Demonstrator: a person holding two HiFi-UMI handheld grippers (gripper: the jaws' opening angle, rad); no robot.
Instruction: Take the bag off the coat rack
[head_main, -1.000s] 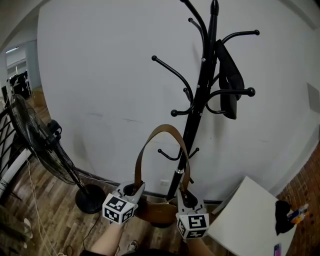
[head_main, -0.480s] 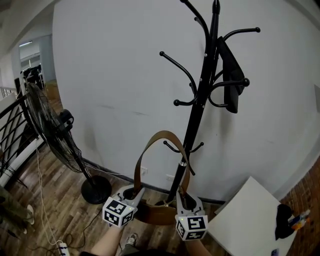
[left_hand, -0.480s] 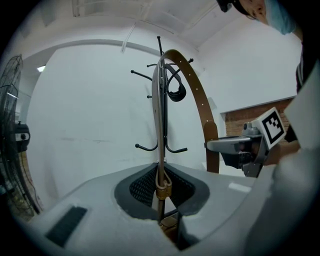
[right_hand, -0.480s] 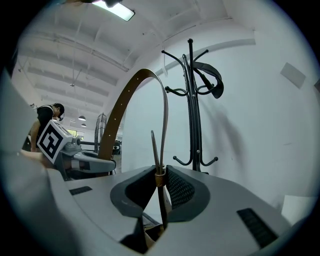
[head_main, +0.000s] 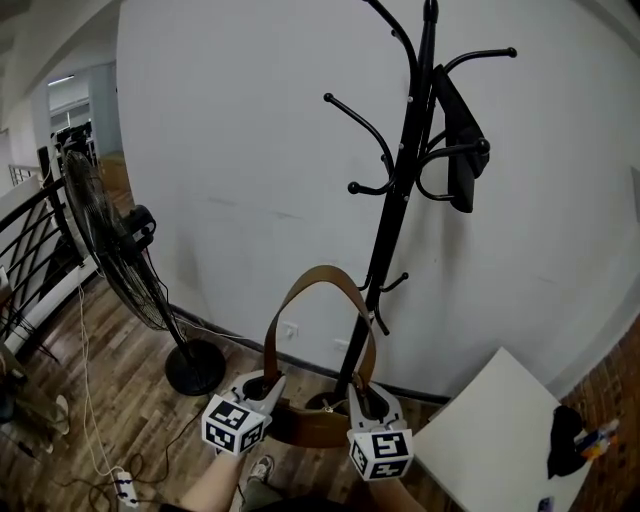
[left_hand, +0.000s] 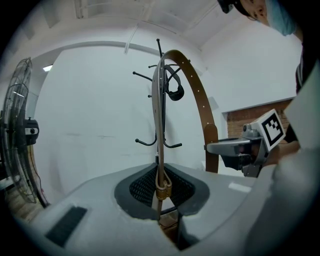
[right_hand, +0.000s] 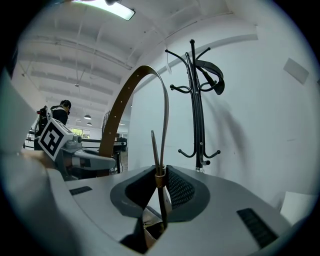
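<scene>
- Wood-plank floor runs under everything, with a white wall behind.
- Nearest, the left hand-held gripper is clamped on the left end of the brown strap, pads pinching it just at its brass ring; the right hand-held gripper is closed on the other end, likewise at the fitting.
- The bag hangs between the two grippers, low in front of the person; its strap arches up free above them and goes round no hook as far as I can judge, so the bag looks to be off the coat rack.
- A white surface sits just to the right; it may be a place to set the bag down, though that is only a guess.
- Beyond, the rack's pole rises near the wall with a dark item hung on an upper hook; a standing fan is off to the left, its cable trailing over the floor to a power strip.
- Risks from here: the strap is thin and held by pinch alone, so a jerk could slide it out of one pair of pads and tip the bag; swinging the loop towards the rack could snag a lower hook and rock the rack; a step to the left could catch the cable.
</scene>
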